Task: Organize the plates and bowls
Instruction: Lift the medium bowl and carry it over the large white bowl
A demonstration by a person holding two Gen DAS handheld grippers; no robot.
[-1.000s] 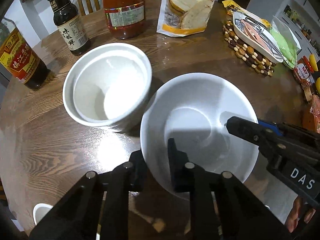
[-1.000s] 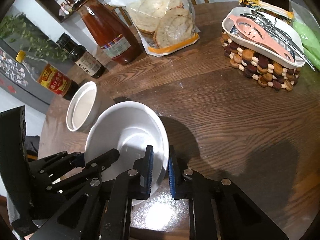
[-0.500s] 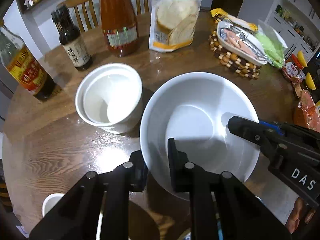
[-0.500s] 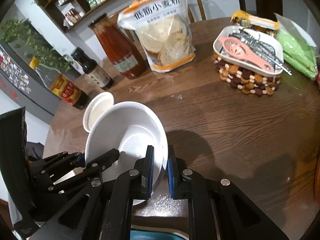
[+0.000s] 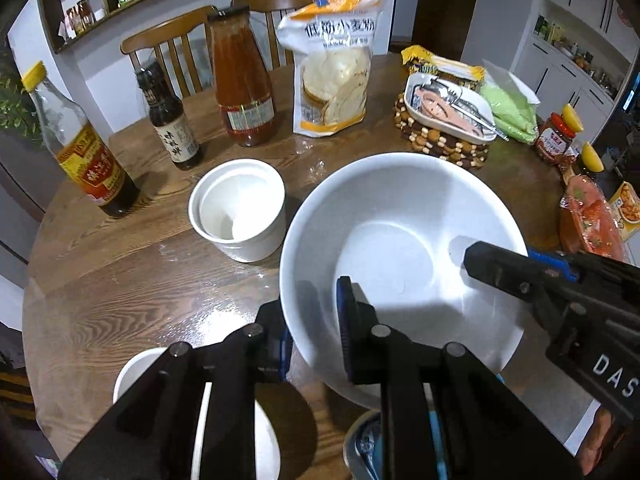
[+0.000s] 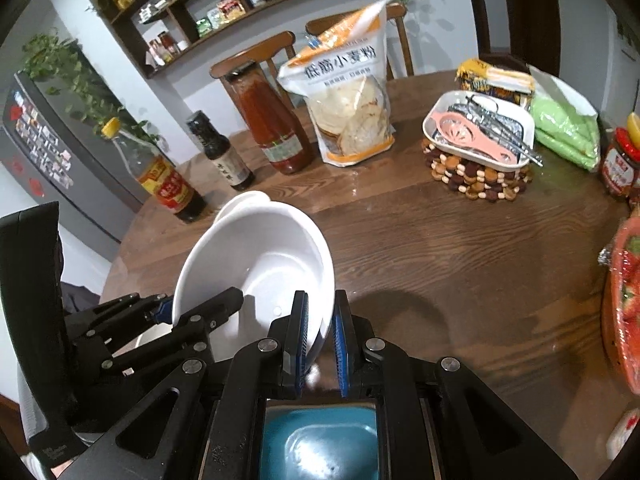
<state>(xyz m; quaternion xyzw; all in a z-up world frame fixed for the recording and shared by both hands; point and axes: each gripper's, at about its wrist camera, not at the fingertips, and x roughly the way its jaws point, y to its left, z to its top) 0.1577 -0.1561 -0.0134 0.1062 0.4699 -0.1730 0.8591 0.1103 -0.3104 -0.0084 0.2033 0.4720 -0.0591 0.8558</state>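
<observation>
A large white bowl (image 5: 400, 248) is held off the table by both grippers. My left gripper (image 5: 312, 336) is shut on its near rim. My right gripper (image 6: 320, 320) is shut on its right rim (image 6: 324, 280) and shows in the left wrist view (image 5: 500, 264) reaching in from the right. A smaller white straight-sided bowl (image 5: 240, 212) stands on the table to the left; in the right wrist view only its rim (image 6: 244, 200) shows behind the large bowl. A white dish (image 5: 136, 372) and a blue dish (image 6: 320, 444) lie below the grippers.
On the round wooden table (image 6: 440, 248) stand a vinegar bottle (image 5: 80, 148), a dark sauce bottle (image 5: 172, 128), a red sauce bottle (image 5: 244, 84), a flour bag (image 5: 336, 68), a utensil tray on a beaded trivet (image 5: 444, 112), green bags (image 5: 508, 108) and jars (image 5: 556, 140).
Both grippers have lifted the large white bowl up and toward me, away from the table. The table items look smaller and farther. The blue dish has come into view below.
</observation>
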